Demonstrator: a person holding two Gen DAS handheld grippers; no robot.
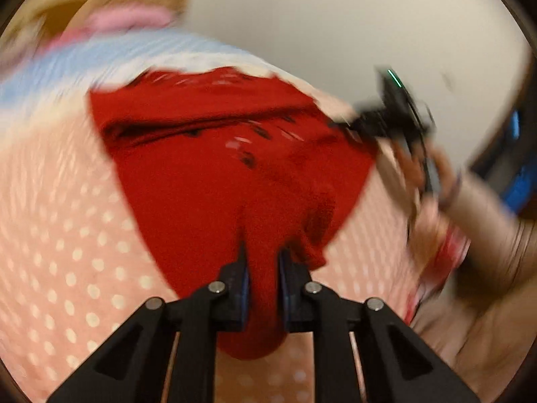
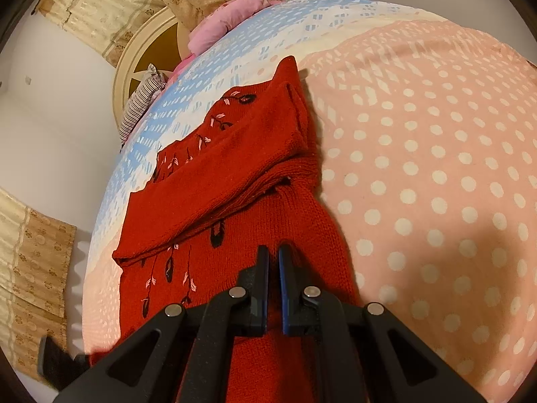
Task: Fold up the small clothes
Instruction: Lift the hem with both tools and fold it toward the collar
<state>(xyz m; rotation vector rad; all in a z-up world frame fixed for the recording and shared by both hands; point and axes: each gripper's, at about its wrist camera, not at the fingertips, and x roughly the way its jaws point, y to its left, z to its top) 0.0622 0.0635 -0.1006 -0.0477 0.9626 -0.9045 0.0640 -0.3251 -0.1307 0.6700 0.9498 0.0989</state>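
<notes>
A red knit sweater [image 1: 208, 168] with black and pink embroidery lies partly folded on a bed sheet with pink dotted [image 1: 60, 252] and blue bands. In the blurred left wrist view my left gripper [image 1: 261, 258] is shut on a bunched fold at the sweater's near edge, which fills the gap between its fingers. At the sweater's right corner sits my right gripper [image 1: 349, 122], held by a hand [image 1: 436, 184]. In the right wrist view the sweater [image 2: 214, 194] runs under my right gripper [image 2: 273, 252], whose jaws are almost together, with red knit in the slit.
The sheet [image 2: 436, 168] spreads wide to the right of the sweater. At its far edge lie a pink cloth [image 2: 228, 20] and a striped cloth [image 2: 141, 100]. Beyond them are a round cream frame [image 2: 134, 57], beige patterned curtains [image 2: 100, 6] and white floor.
</notes>
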